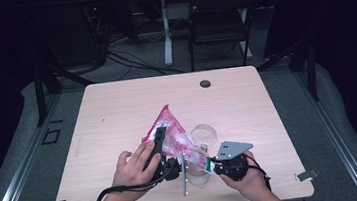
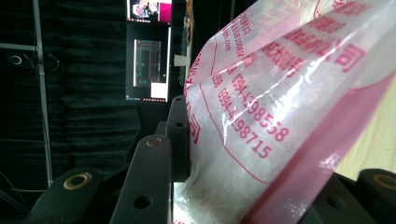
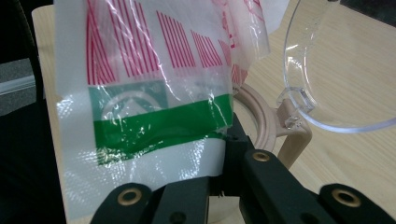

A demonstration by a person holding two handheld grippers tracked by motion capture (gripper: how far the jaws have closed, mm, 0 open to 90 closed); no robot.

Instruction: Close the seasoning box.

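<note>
While lifted just above the wooden table (image 1: 117,107), pink-printed plastic bag (image 1: 166,127) stretched between both tools, left gripper (image 1: 158,139) clamped on its pink edge, right gripper (image 1: 212,166) pinching its green-striped end, clear curved piece (image 1: 205,134) beside.

Plastic bag (image 1: 168,131): thin, translucent, pink/red print w/ digits, green band at one edge (image 3: 159,121). Crumpled, lifted off table, peak pointing up, near front-centre. Clear goggles (image 1: 203,137) w/ beige frame (image 3: 275,126) just beside bag, partly at its mouth; in or out: can't tell.
</note>
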